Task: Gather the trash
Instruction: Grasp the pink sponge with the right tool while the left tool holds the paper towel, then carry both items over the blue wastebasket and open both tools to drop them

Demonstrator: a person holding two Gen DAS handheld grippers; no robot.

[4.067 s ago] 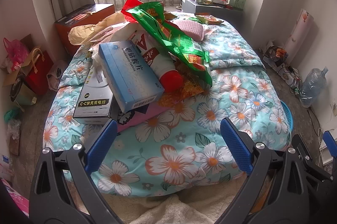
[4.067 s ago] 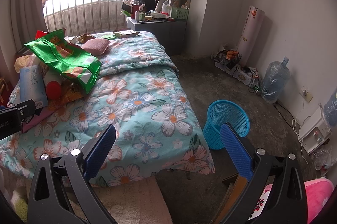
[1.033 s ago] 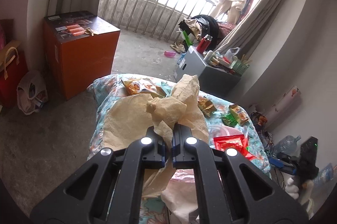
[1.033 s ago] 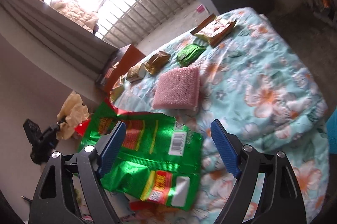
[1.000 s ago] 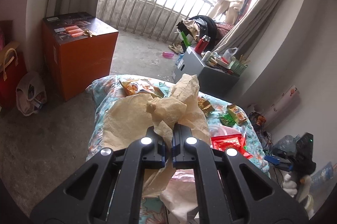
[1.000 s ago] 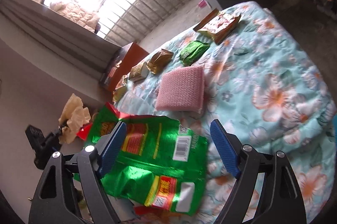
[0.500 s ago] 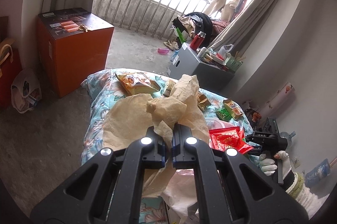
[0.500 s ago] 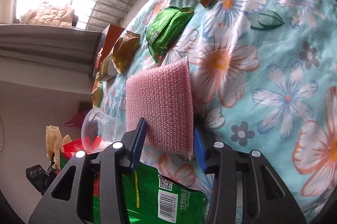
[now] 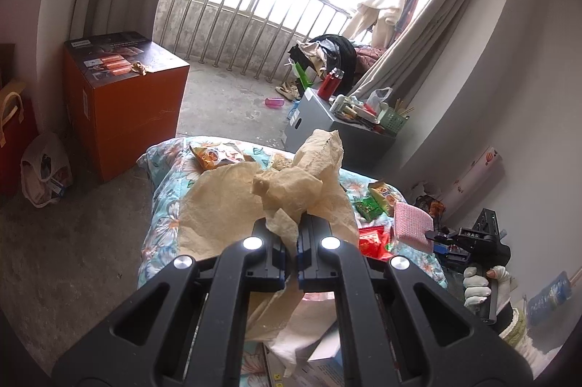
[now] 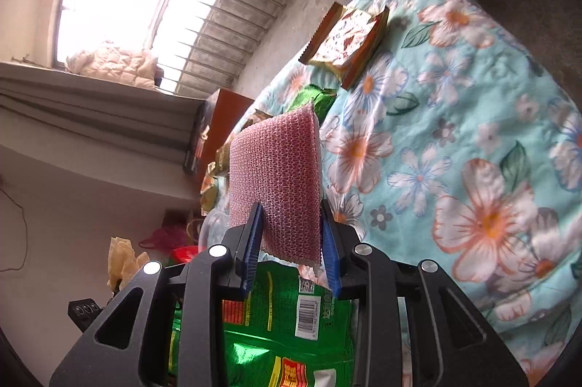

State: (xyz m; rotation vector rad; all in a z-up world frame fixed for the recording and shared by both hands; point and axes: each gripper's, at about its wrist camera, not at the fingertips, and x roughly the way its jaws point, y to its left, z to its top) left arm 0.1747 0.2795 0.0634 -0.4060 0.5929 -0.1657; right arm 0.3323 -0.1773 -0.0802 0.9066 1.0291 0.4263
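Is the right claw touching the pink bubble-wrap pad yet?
Touching. In the right wrist view the right claw has both blue fingers against the sides of the pink bubble-wrap pad, jaws closing on it, above the green snack bag.

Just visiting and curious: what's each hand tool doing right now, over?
Left gripper shut on crumpled brown paper. Right gripper jaws closing on pink bubble wrap. Green snack bag under right gripper; nothing blocking.
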